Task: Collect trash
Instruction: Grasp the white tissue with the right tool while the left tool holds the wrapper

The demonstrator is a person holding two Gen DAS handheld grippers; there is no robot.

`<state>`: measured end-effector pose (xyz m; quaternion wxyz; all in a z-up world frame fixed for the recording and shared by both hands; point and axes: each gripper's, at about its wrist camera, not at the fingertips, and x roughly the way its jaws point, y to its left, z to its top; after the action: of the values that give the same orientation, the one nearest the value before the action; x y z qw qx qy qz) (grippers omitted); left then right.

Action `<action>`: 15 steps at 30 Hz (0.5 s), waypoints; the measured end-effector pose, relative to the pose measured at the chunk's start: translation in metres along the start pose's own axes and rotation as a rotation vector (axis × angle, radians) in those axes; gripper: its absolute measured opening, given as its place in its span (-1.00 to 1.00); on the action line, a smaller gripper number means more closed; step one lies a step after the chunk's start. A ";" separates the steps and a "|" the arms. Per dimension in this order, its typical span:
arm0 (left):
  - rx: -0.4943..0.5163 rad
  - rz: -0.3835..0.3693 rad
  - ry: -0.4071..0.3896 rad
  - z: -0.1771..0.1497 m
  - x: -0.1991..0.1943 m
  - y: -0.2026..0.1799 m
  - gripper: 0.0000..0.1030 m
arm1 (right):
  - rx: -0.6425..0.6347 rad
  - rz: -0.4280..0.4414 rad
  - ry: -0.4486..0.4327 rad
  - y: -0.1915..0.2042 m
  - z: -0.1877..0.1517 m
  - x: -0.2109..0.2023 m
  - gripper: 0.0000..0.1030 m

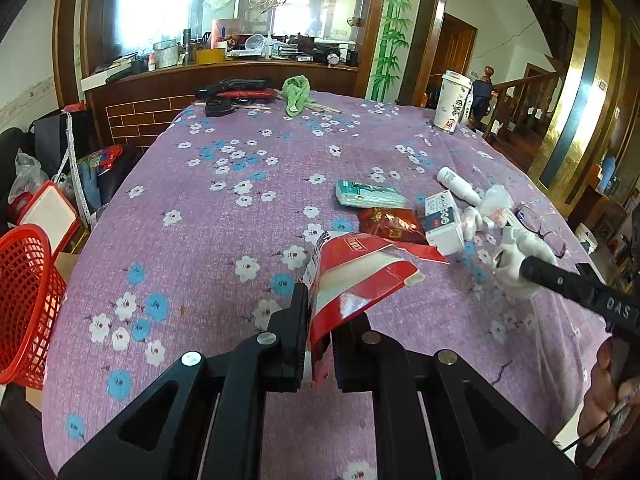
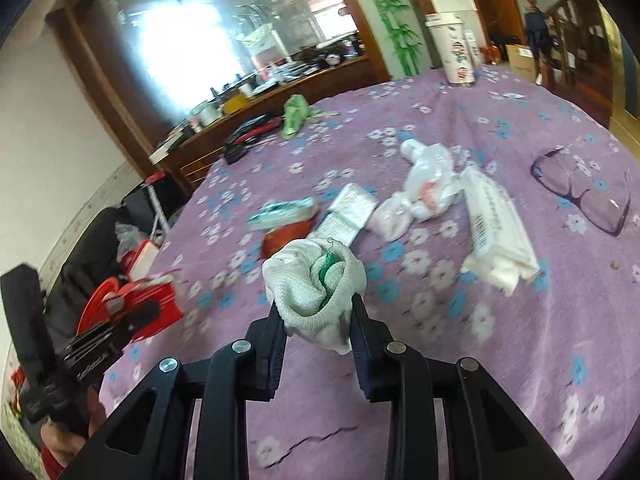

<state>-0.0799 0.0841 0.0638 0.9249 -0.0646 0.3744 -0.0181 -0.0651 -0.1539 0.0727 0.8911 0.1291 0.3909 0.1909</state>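
Red carton (image 1: 356, 276): torn, flattened card, held above the purple cloth (image 1: 224, 240) between the closed fingers of the left gripper (image 1: 320, 320). It looks light and stiff but creased; the glossy face may slip, so a grip across a folded edge, as here, seems soundest.

White wad (image 2: 316, 288): soft mesh-like cloth with a green scrap inside, clamped by the right gripper (image 2: 318, 320) and lifted clear of the cloth. It appears light and compressible; a firm squeeze through the middle should hold it.

Red basket (image 1: 24, 304): off the table's left edge, the likely bin for both.

Still lying on the cloth, near one another: green pack (image 1: 368, 194), dark red packet (image 1: 390, 226), white box (image 1: 444, 220), crumpled plastic bag (image 2: 428, 184), tissue pack (image 2: 496, 228). Glasses (image 2: 584, 192) lie apart, fragile and probably not trash.
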 end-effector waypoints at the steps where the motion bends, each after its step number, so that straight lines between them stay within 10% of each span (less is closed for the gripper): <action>1: 0.001 -0.002 0.000 -0.002 -0.002 -0.001 -0.80 | -0.010 0.005 0.001 0.003 -0.003 -0.001 -0.40; 15: 0.005 0.011 -0.020 -0.011 -0.026 0.001 -0.80 | -0.067 0.045 0.012 0.034 -0.019 -0.009 -0.39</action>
<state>-0.1061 0.0858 0.0736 0.9288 -0.0604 0.3653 -0.0134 -0.0927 -0.1253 0.0788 0.8880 0.1069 0.3867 0.2247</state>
